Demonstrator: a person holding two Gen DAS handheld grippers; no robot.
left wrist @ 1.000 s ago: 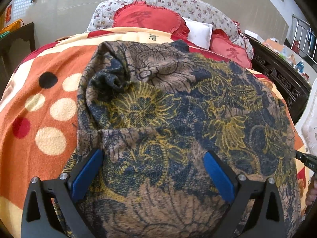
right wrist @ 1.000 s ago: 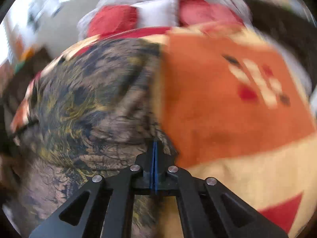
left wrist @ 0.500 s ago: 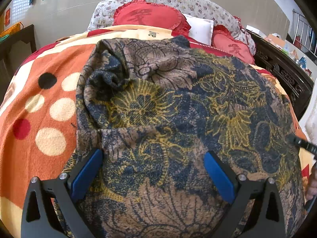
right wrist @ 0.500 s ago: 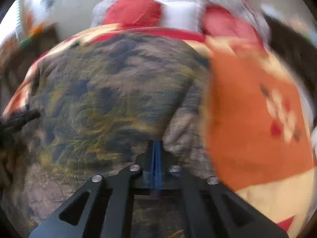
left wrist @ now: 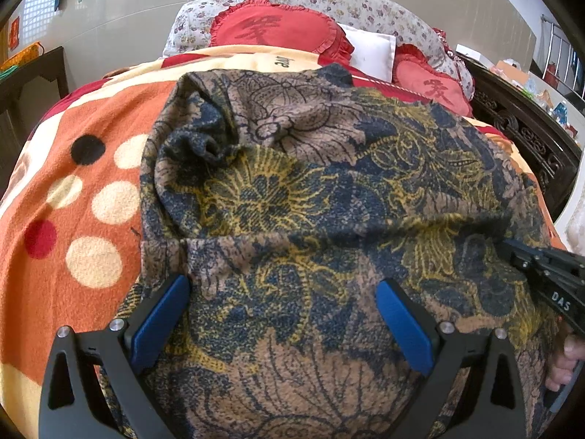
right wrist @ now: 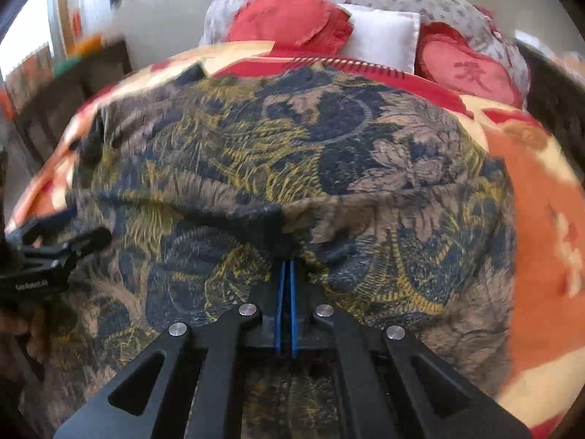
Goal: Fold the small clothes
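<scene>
Shifted since a second ago: right gripper (right wrist: 286, 285), carried leftward across the garment (left wrist: 310, 219), fabric drawn along with it; orange blanket (left wrist: 73, 168) now at the right margin of its view rather than filling half.
Item: patterned garment, brown, navy and yellow floral, spread on the blanket on the bed, a raised fold running across its middle.
Right gripper: jaws together, clamped on a pinch of the garment at the fold ridge.
Left gripper (left wrist: 281, 314): jaws wide apart, poised over the near part of the garment, nothing between them, no contact visible.
Background: red cushions (left wrist: 278, 33) and white pillow (left wrist: 369, 55) at the headboard end.
Step in hand, by judgement: first fold, right side drawn over toward the left.
Next move calls for: laying the carried edge flat on the left half, release, then smoothing the crease; left gripper well placed to pin the cloth.
</scene>
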